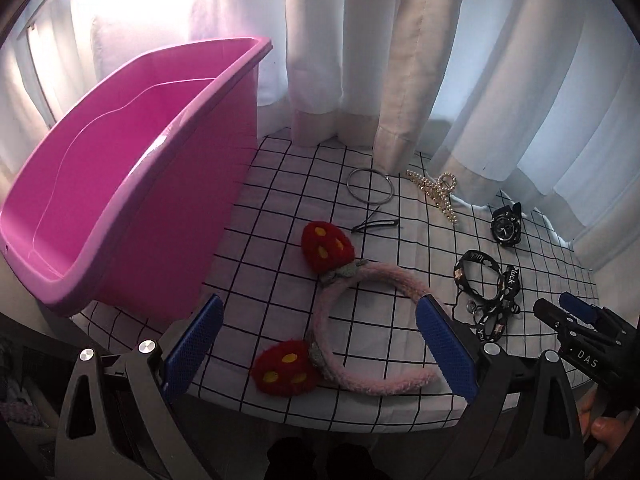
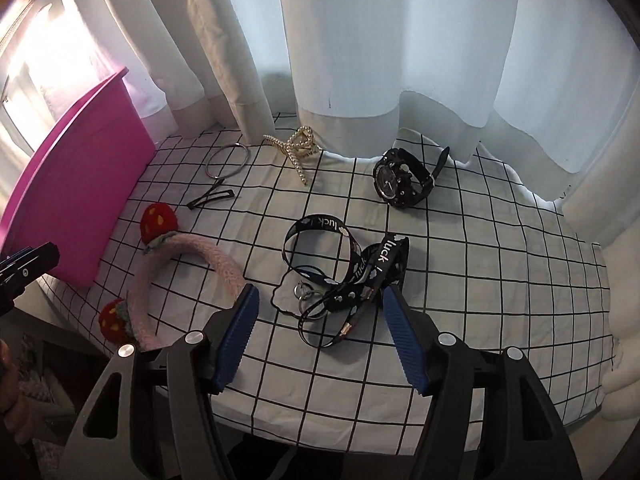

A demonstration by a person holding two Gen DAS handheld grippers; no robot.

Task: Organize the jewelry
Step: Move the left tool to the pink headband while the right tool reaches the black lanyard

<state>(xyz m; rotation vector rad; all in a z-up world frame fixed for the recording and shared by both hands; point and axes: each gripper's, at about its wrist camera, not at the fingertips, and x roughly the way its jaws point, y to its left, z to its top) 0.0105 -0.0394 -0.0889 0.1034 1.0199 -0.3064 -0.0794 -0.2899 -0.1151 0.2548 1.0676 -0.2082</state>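
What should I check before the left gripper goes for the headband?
1. Left gripper open: ok, fingers spread wide.
2. Headband lined up between the fingers: ok.
3. Headband free of other items: ok, lanyard lies apart.
4. Pink bin upright, opening clear: ok, nothing seen inside.
5. Right gripper out of the way: ok, open over the lanyard, off to the side.
6. Headband clear of the table edge: cannot tell.

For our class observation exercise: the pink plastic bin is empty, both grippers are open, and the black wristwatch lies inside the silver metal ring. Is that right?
Not quite. The black wristwatch lies apart from the silver metal ring, with the pearl hair claw between them, as the right wrist view shows. The rest stands: the pink plastic bin looks empty, and the left gripper and right gripper are open.
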